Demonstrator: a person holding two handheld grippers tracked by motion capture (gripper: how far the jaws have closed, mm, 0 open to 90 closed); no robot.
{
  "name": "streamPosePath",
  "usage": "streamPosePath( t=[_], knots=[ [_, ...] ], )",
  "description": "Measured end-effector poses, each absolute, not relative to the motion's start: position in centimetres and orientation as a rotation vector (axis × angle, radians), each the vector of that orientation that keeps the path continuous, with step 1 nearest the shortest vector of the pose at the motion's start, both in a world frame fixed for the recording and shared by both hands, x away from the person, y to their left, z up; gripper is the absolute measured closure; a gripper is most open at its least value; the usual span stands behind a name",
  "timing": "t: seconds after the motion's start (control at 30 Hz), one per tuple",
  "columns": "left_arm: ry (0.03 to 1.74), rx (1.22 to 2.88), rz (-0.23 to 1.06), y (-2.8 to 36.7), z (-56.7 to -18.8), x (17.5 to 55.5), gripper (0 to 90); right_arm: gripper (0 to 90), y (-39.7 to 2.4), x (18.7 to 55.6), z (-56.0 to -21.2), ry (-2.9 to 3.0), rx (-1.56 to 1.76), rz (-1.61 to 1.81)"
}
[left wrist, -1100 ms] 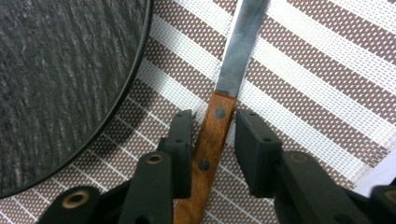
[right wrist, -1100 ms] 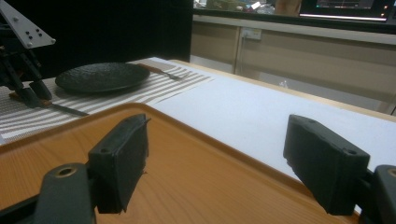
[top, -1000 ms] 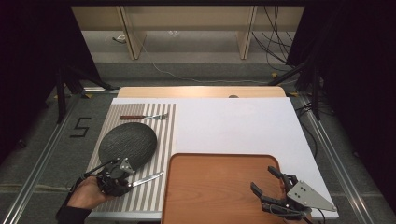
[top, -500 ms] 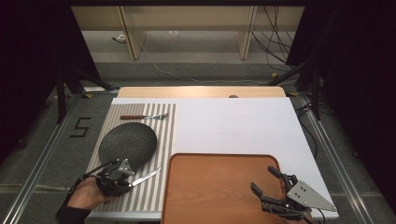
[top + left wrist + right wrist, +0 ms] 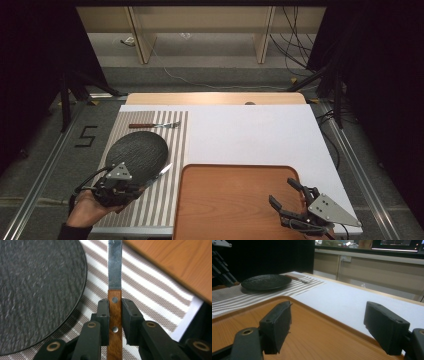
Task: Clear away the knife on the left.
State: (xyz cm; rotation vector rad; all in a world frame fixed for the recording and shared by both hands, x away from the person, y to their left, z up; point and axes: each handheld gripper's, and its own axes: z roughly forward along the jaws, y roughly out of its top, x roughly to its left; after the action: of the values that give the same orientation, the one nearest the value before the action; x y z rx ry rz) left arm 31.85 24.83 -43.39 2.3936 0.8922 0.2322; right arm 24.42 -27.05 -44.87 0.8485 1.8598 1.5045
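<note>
Left fingers (image 5: 103,312): I have them pinched on the knife's (image 5: 114,322) wooden handle, near its blade end; the left gripper (image 5: 131,186) has just been closing and the handle sits between the pads.
Knife: held at the near edge of the striped mat (image 5: 170,190), blade pointing toward the wooden tray (image 5: 235,200), just beside the dark plate (image 5: 137,154).
Slip risk: my grip covers a narrow strip of smooth wood, so the knife may swivel or slide out if I swing it quickly.
Plate risk: if I turn toward the plate too low, the blade may scrape or nudge it.
Tray risk: I think the tip could catch the tray's raised rim if I carry it across low.
Right fingers (image 5: 276,325): wide apart, empty; the right gripper (image 5: 295,205) hovers over the tray's near right corner.
Fork (image 5: 155,125): at the mat's far end, well apart.
Counter (image 5: 250,135): white sheet, bare beyond the tray.
</note>
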Motion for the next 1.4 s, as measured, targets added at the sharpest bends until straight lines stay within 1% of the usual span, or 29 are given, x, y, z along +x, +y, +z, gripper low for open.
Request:
streamPosePath(
  t=[0.33, 0.43, 0.5, 0.6, 0.8, 1.2, 1.4],
  knots=[
    [0.880, 2.284, 0.288, 24.3, -41.8, 30.5, 77.0, 23.2, -27.1, 24.4, -44.9, 1.861, 0.851, 1.499],
    [0.859, 2.253, 0.280, 24.0, -41.6, 30.3, 77.0, 23.2, -27.0, 24.4, -44.9, 1.859, 0.850, 1.500],
    [0.818, 2.256, 0.284, 23.6, -41.6, 30.1, 77.0, 23.3, -27.0, 24.4, -44.9, 1.859, 0.850, 1.499],
    [0.818, 2.266, 0.305, 23.1, -41.8, 30.1, 76.9, 23.3, -27.0, 24.4, -44.9, 1.859, 0.849, 1.501],
    [0.796, 2.256, 0.298, 22.1, -41.9, 29.9, 77.0, 23.3, -27.1, 24.4, -44.9, 1.858, 0.852, 1.502],
    [0.744, 2.238, 0.211, 19.4, -42.4, 29.6, 77.0, 23.3, -27.1, 24.4, -44.9, 1.860, 0.854, 1.503],
    [0.709, 2.216, 0.214, 18.0, -42.2, 29.1, 77.0, 23.4, -27.0, 24.4, -44.9, 1.862, 0.849, 1.497]
  ],
)
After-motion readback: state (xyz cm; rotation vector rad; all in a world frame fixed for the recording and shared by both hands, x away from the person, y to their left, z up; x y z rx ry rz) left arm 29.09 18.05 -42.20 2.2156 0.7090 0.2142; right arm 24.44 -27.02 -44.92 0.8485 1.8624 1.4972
